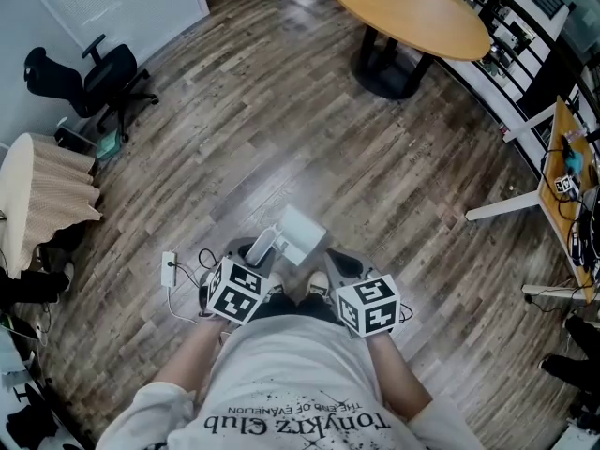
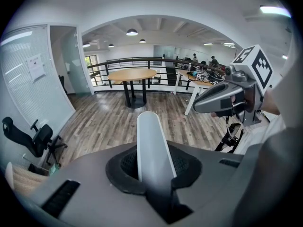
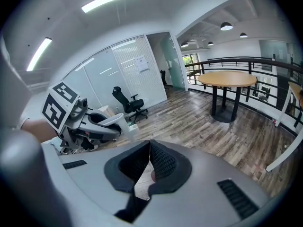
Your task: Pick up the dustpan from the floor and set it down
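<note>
The left gripper point(image 2: 152, 168) pinches the tubular handle of the white plastic dustpan point(image 1: 298, 233) between its 2 dark pads and holds it over the brown wood-plank floor point(image 1: 281, 129), just ahead of the person, with the pan end pointing away. Beside it, the right gripper point(image 3: 149, 166) has its jaws pressed together on nothing.

A wood-plank floor point(image 1: 281, 111) runs through a bright office. A round wooden table point(image 1: 412, 12) stands by a black railing point(image 2: 142, 59), a black office chair point(image 1: 89, 78) near glass partitions point(image 3: 109, 70), under round ceiling lamps point(image 2: 132, 32).
</note>
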`<state>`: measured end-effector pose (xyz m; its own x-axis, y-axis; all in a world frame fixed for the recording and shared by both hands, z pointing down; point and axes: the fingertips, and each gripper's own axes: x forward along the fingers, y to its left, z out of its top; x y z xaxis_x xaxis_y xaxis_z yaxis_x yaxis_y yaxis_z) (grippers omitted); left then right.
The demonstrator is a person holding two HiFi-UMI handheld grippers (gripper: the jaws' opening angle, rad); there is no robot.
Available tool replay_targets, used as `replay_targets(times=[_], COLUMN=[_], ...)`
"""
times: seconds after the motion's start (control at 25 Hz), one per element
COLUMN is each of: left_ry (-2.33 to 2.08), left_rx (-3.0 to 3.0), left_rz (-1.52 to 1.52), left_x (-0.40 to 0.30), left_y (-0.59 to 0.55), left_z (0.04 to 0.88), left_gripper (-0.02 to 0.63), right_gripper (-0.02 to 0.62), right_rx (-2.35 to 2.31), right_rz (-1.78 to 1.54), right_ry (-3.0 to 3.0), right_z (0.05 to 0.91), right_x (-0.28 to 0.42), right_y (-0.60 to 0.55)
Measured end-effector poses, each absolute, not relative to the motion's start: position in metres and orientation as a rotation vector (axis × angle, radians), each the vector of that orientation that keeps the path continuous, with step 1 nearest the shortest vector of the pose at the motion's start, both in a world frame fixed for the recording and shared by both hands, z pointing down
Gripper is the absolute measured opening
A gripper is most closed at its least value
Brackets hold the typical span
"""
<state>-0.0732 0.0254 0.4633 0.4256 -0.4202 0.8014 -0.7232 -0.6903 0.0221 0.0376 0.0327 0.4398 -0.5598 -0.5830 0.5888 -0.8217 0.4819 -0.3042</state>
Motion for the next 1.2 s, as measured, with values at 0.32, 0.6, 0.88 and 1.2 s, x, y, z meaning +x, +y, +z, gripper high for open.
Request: replay_targets(times=[0.32,0.6,0.88,1.2], left_ry=[-0.981,-0.998,-1.007,-0.995], left_rx=[2.323,2.306,2.311,2.318], left_rz=[1.151,1.137,1.126,1.129], left_x=[-0.073,-0.072,-0.073,-0.073], left_y=[0.027,0.03,0.029,0.03], left_z=[0.461,0.464,0.461,0.46], left_gripper=[0.081,0.083,0.084,0.086], right_gripper=[0.026,0.026,0.026,0.026], right_rx=[1.185,1.186,1.183,1.181], right_rz=[0.811,0.81,0.81,0.813], right_ry=[-2.324,-2.325,-2.324,-2.323], right_z=[0.441,0.441,0.44,0.44], right_x=[0.041,0.042,0.04,0.037], right_y=[0.037,0.041,0.042,0.044])
